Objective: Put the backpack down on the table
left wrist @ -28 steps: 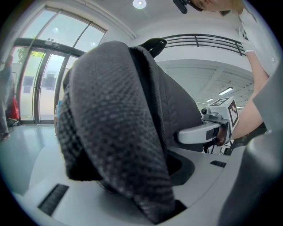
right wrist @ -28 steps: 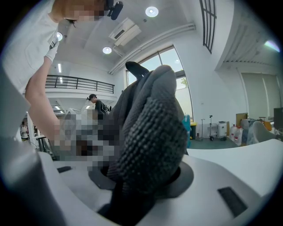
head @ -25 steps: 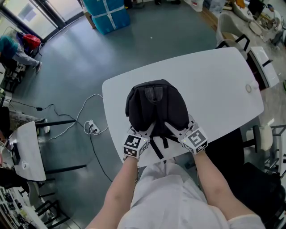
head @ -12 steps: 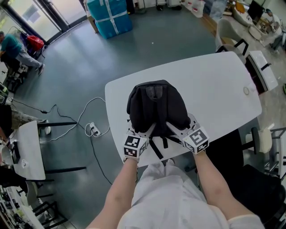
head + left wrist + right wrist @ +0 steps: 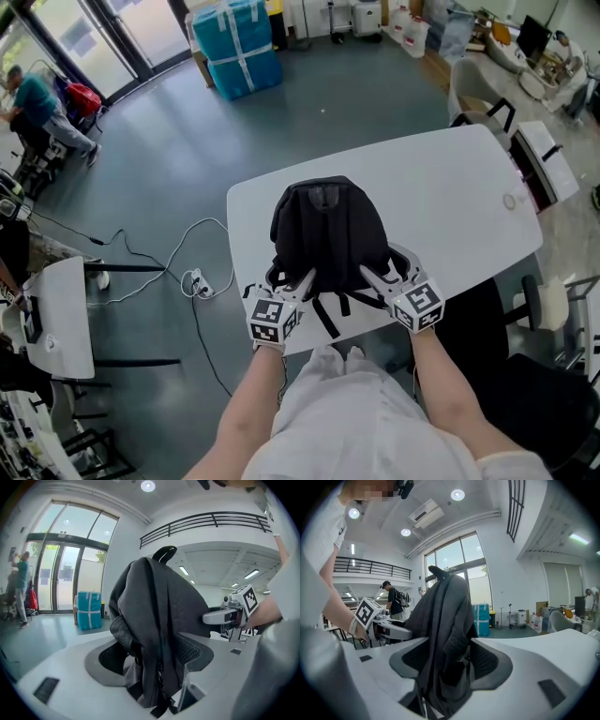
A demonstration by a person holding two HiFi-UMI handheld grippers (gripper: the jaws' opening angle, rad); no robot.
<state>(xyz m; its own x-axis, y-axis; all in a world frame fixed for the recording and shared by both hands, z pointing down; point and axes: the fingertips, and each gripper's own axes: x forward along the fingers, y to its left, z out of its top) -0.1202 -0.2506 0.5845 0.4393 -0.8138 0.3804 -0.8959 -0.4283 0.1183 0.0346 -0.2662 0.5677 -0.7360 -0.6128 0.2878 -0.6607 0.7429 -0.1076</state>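
A black backpack stands upright on the white table, close to its near edge. My left gripper is at the pack's near left side and my right gripper at its near right side. Both sets of jaws are opening and stand wide. In the left gripper view a dark shoulder strap of the backpack hangs loose between the jaws of my left gripper. In the right gripper view the backpack has another strap hanging between the spread jaws of my right gripper, unpressed.
A small round object lies on the table's right part. On the floor are a cable with a power strip, a blue wrapped box, a side table at left and chairs at right. A person stands far left.
Both grippers have opened their jaws and drawn back a little toward me, spreading apart. The backpack stays standing on the table.
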